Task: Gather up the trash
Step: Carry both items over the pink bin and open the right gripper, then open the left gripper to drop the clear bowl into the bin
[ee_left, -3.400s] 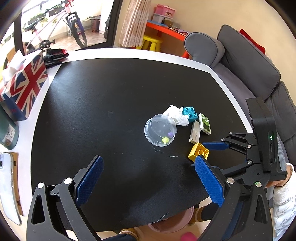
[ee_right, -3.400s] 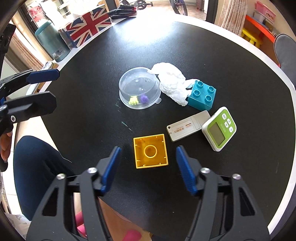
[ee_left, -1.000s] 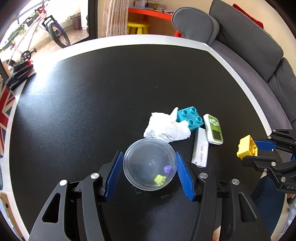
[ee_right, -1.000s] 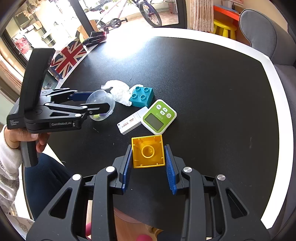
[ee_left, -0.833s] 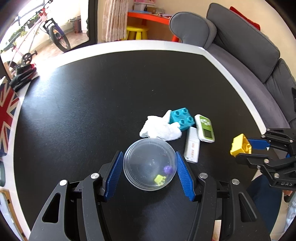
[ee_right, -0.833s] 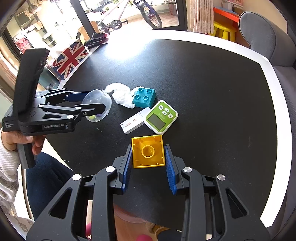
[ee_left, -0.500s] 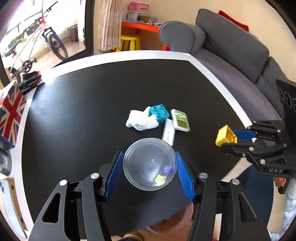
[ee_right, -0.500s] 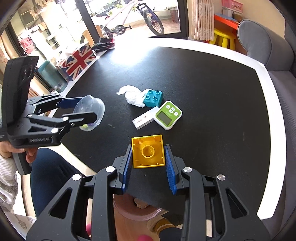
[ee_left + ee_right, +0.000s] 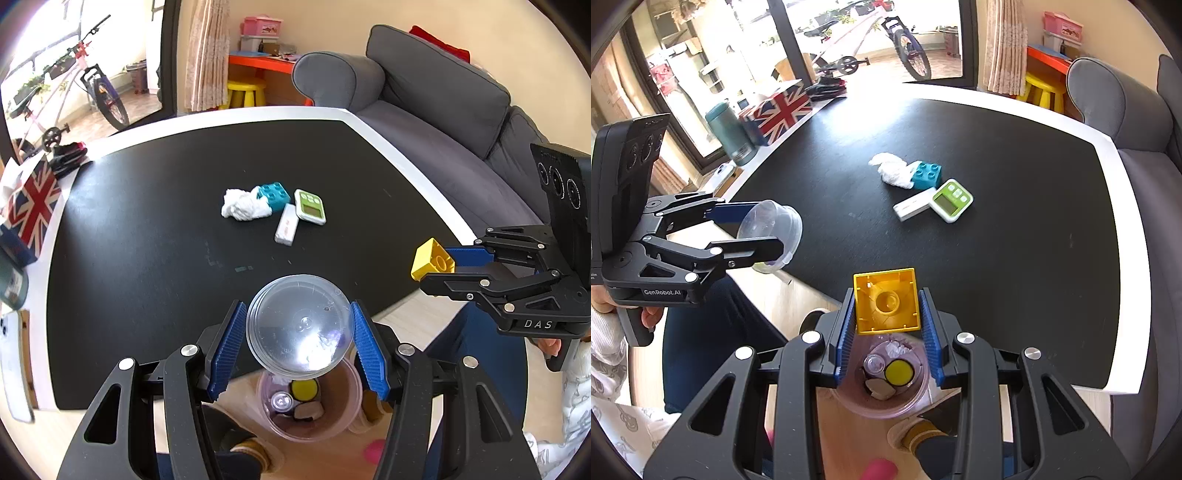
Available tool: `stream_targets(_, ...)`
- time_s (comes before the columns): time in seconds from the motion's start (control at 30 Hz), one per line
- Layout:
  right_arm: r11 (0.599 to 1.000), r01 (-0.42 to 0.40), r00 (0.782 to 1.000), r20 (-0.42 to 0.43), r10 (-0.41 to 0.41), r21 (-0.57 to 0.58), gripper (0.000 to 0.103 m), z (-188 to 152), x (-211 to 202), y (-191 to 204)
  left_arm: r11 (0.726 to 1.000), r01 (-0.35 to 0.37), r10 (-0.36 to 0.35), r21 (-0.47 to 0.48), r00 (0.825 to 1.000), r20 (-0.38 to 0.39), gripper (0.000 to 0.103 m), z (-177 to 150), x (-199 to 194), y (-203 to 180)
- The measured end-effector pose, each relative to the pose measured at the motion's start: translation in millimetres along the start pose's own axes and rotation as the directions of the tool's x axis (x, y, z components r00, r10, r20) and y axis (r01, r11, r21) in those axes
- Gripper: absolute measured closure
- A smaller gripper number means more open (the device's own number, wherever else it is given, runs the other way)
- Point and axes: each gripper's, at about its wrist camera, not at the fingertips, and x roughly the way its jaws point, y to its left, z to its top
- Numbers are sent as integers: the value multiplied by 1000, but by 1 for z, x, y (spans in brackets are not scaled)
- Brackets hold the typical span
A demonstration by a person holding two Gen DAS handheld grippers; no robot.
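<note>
Trash bin (image 9: 343, 413) on floor below worktop (image 9: 147, 229) edge; clear cup (image 9: 299, 328) clenched in left claw (image 9: 297, 345), yellow brick (image 9: 886, 301) clamped in right claw (image 9: 888, 332), both poised above, apparently for dropping.

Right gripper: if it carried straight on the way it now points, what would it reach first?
Probably the pink bin on the floor: the right gripper, shut on the yellow block, points down at its open mouth. Depth is hard to judge.

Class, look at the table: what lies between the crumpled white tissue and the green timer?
In both wrist views, a teal toy brick sits between the tissue and the timer.
</note>
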Motion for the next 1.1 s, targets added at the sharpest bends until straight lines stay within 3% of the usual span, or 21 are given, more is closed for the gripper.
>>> stream_targets(0.57,998,-67,996,-65,68,18,70,-66,18,21,999,39,-41,-29,997,-62,47,-69,8,-18)
stream_targets(0.83,996,-85,995,-60,85,6,68,-72,25,27,998,38,-41,-50,997,-66,47,-84,8,-15)
stream_targets(0.9,996,-85,995,-45,85,10,42,-71,23,26,998,37,-40,-46,997,-65,47,-83,7,-15)
stream_targets(0.97,996,-87,996,-23,87,27,26,-69,20,24,998,35,-38,-44,997,-62,47,-82,6,-15)
stream_targets(1.1,998,-55,998,-9,56,42,9,-67,16,22,999,38,-40,-39,998,-56,47,-81,5,-17)
